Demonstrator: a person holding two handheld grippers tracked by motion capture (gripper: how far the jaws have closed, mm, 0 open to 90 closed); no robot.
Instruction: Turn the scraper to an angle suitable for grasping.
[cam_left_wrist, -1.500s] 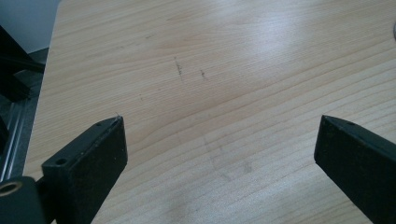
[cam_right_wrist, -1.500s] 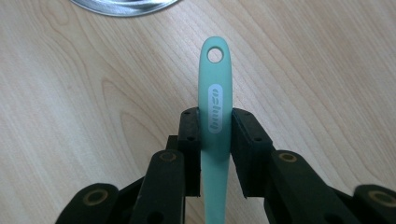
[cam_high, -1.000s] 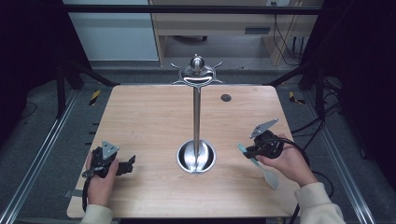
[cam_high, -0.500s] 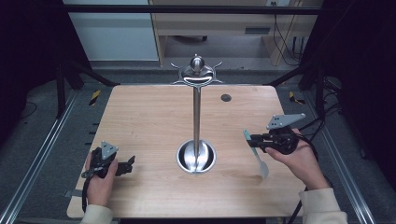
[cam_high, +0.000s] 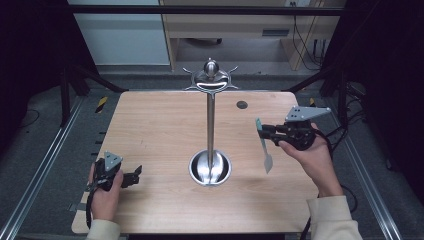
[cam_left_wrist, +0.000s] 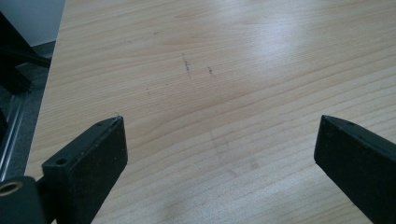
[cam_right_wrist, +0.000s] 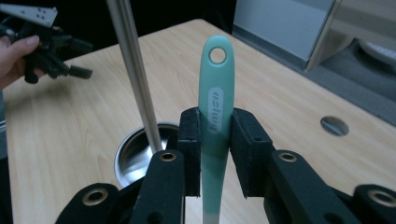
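A teal-handled utensil (cam_high: 265, 148) with a pale blade hangs above the table, blade end down, with my right gripper (cam_high: 263, 131) shut on its handle. In the right gripper view the handle (cam_right_wrist: 215, 79) stands between the jaws, and its end has a round hole. A steel stand (cam_high: 210, 125) with a round dish base (cam_high: 201, 172) and hooks at the top (cam_high: 210, 80) rises at mid-table, left of the utensil. My left gripper (cam_high: 136, 175) rests low at the front left. Its jaws (cam_left_wrist: 219, 126) are wide open over bare wood.
The wooden table (cam_high: 150, 125) has a small dark grommet hole (cam_high: 242, 104) at the back right. The stand's pole (cam_right_wrist: 135, 70) and base (cam_right_wrist: 133, 156) lie just beyond the right gripper. A metal frame and dark floor surround the table; a desk stands behind.
My right gripper has lifted the utensil off the table and carried it back and slightly right, so it now hangs blade down. The left gripper has stayed in place.
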